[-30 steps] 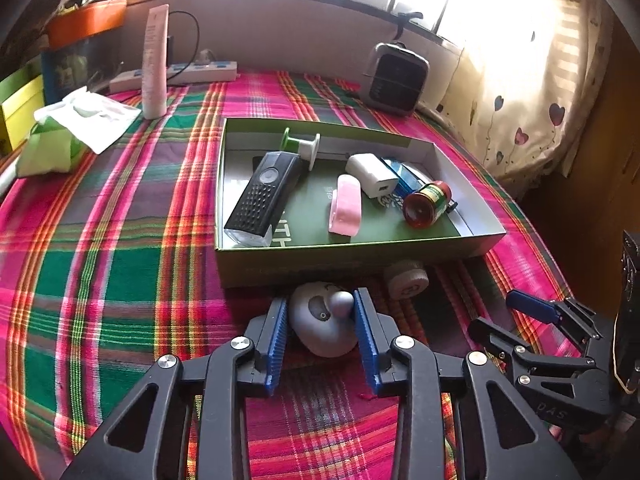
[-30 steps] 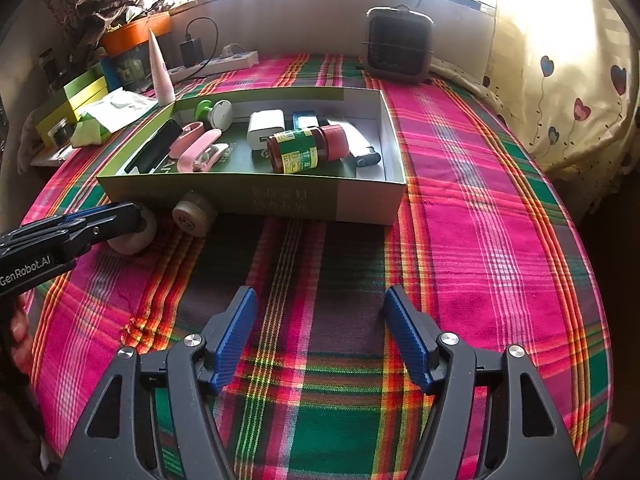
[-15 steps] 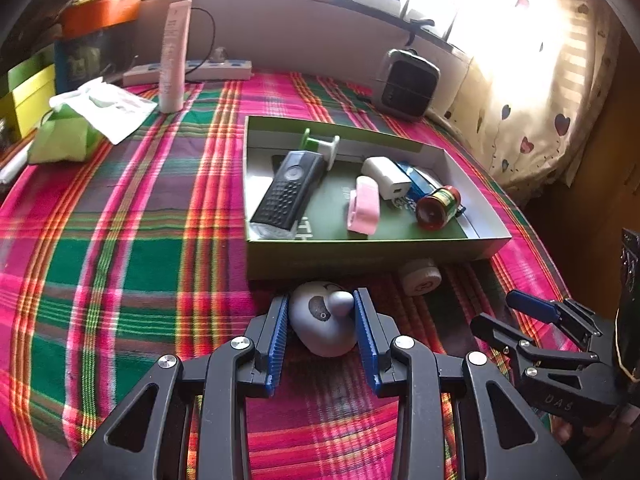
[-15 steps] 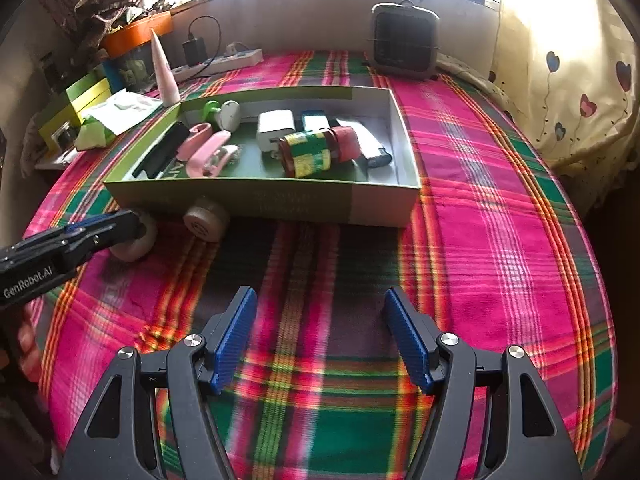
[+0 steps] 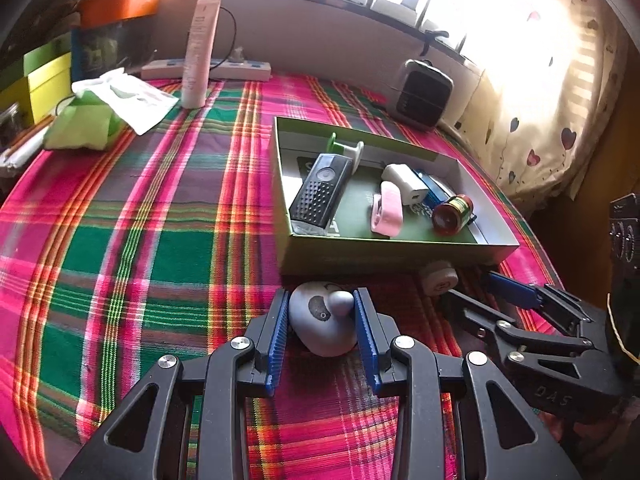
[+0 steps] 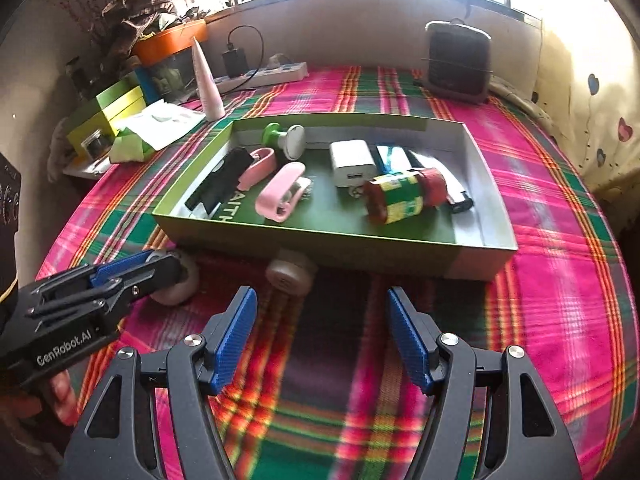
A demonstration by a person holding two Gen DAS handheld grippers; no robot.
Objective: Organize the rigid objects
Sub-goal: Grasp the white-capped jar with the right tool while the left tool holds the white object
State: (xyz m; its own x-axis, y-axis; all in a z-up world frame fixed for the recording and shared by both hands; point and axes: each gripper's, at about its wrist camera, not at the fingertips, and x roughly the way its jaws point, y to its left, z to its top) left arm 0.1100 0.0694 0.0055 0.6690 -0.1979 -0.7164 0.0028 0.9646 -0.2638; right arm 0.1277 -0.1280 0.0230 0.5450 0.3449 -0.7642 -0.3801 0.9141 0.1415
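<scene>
My left gripper [image 5: 322,312] is shut on a grey rounded object [image 5: 320,324] with a small knob on top, resting on the plaid cloth just in front of the green box [image 5: 384,252]. In the right wrist view the same grey object [image 6: 182,286] shows pale beyond my left gripper [image 6: 168,265]. A beige round piece [image 6: 289,274] lies against the box's near wall. My right gripper [image 6: 320,320] hangs open just short of it, nothing between its fingers. The left wrist view shows the right gripper [image 5: 466,285] beside the beige round piece [image 5: 440,278].
The green box [image 6: 404,252] holds a black remote [image 5: 320,196], pink clips [image 6: 282,196], a white charger [image 6: 352,162], a red-and-green can [image 6: 402,198] and a green-and-white spool [image 6: 286,138]. A small heater [image 6: 458,62], power strip [image 5: 224,68], white tube [image 5: 198,52] and boxes line the far edge.
My right gripper has moved forward toward the box and the beige round piece, still open. The left gripper keeps its grip on the grey object and has only turned a little.
</scene>
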